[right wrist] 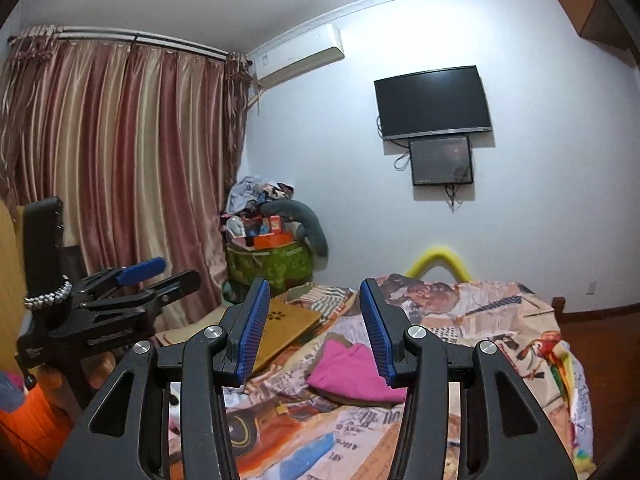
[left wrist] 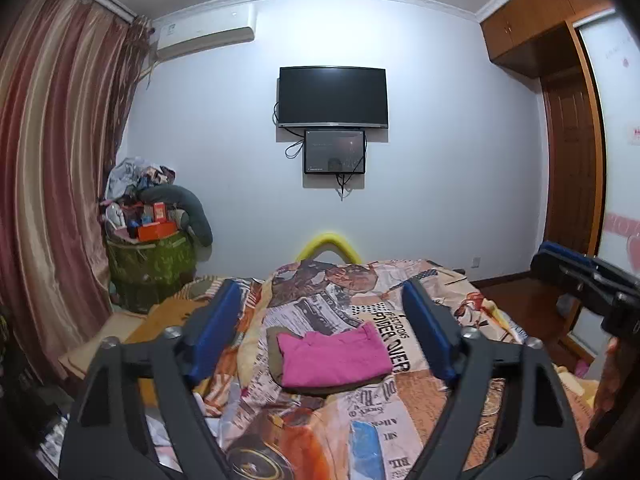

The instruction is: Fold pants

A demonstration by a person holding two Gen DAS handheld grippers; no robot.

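Folded pink pants [left wrist: 334, 356] lie flat on a folded olive garment [left wrist: 276, 354] in the middle of the bed [left wrist: 420, 396]. My left gripper [left wrist: 322, 294] is open and empty, held above and in front of the pile. My right gripper [right wrist: 314, 294] is open and empty, also raised short of the pink pants [right wrist: 348, 372]. The right gripper shows at the right edge of the left wrist view [left wrist: 568, 264]. The left gripper shows at the left of the right wrist view [right wrist: 156, 274].
The bed has a printed orange and newspaper-pattern cover [right wrist: 500, 320]. A green basket [left wrist: 150, 268] piled with boxes and clothes stands by the striped curtain [left wrist: 52, 160]. A TV [left wrist: 332, 96] hangs on the far wall. Cardboard [right wrist: 288, 328] lies left of the bed. A wooden door [left wrist: 572, 160] is at the right.
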